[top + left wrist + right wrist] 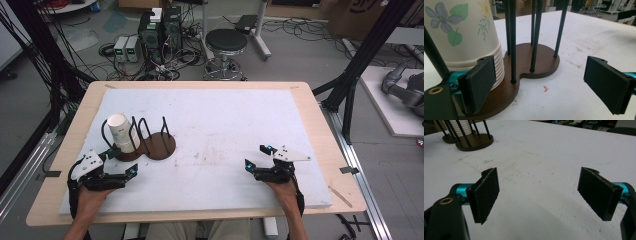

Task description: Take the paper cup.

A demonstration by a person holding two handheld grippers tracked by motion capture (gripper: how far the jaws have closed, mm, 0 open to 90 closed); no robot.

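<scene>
Both grippers rest low on the table, jaws wide and empty.
Left gripper (123, 161) points at the cups (122, 133) at 10 o'clock; right gripper (257, 157) lies at 4 o'clock.

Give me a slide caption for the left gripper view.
Open left gripper beside a stack of floral paper cups standing in a dark wooden rod rack.

A lab or research workshop is shown. A wooden table (320, 130) covered by a white board (225, 120) is framed by black metal struts (367, 50). Behind it, computer towers (160, 30), tangled cables (150, 65) and a round stool (226, 42) are seen on a bare concrete floor (300, 55).
</scene>
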